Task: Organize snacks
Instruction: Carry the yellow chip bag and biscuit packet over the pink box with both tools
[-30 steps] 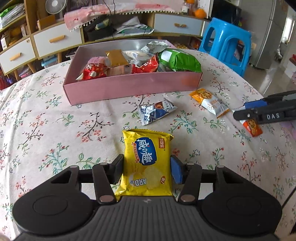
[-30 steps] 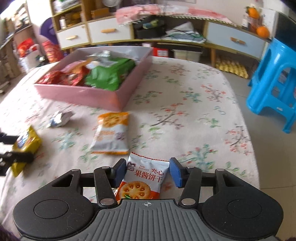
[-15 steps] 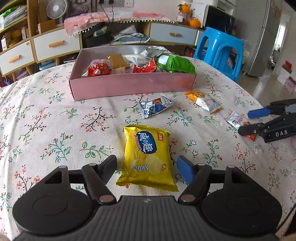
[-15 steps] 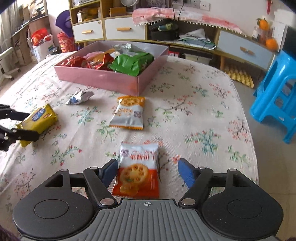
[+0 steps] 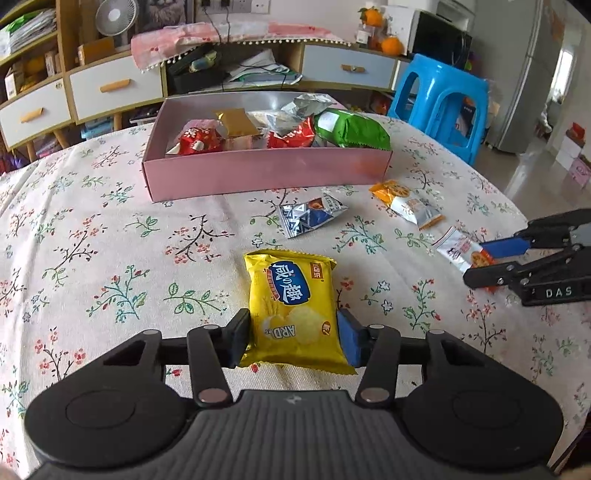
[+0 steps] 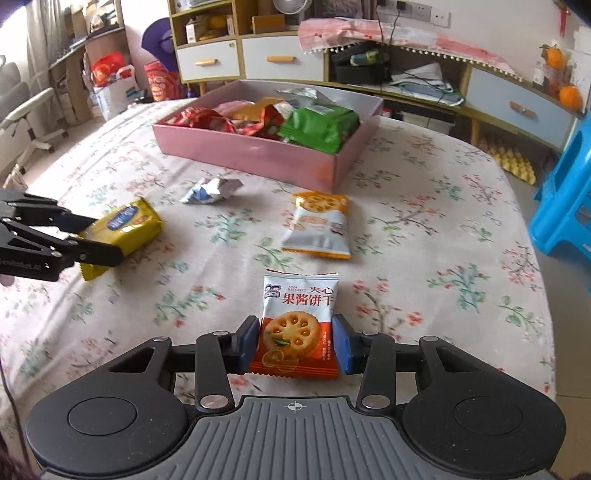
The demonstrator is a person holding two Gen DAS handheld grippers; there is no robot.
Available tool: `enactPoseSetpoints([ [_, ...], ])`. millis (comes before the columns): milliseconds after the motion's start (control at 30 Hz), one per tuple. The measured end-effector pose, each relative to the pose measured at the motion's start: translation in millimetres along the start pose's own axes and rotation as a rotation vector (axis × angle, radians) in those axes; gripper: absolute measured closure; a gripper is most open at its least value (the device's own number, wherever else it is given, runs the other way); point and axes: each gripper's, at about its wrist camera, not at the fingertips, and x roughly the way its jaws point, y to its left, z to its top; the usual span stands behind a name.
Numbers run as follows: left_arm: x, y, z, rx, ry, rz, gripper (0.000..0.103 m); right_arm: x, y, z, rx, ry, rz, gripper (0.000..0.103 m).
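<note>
Two grippers angle down, jaws closing: left gripper [image 5: 293, 334] on yellow packet [image 5: 291, 308], right gripper [image 6: 295, 345] on biscuit packet [image 6: 297, 326].

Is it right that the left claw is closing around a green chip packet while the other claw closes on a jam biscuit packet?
Not quite: the packet between the left gripper's closing jaws is yellow, as the left wrist view shows. The green packet lies in the pink box. The right gripper is indeed closing on the jam biscuit packet.

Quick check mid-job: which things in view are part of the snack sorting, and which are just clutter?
Job: yellow chip packet between the closing left gripper; jam biscuit packet between the closing right gripper; orange-topped biscuit packet; silver-blue packet; pink box.

Clutter: blue stool; oranges; fan.
</note>
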Motion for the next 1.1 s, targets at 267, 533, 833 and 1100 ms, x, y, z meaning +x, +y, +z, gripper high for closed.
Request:
enactPoseSetpoints([
  [267,-6,10,20,-0.073,-0.047,-0.014,0.057,1,2,22,0.095,-0.034,0.065,0.062],
  [533,-6,21,48,-0.162,-0.105,-0.025,0.057,2,7,60,0.176,-0.116,0.119,0.062],
  [833,3,39,87,-0.218,-0.141,-0.016,0.057,13,10,117,0.264,-0.199,0.168,0.062],
  [1100,24,63,124,-0.188,-0.146,0.014,0.057,35,5,151,0.323,-0.23,0.202,0.062],
])
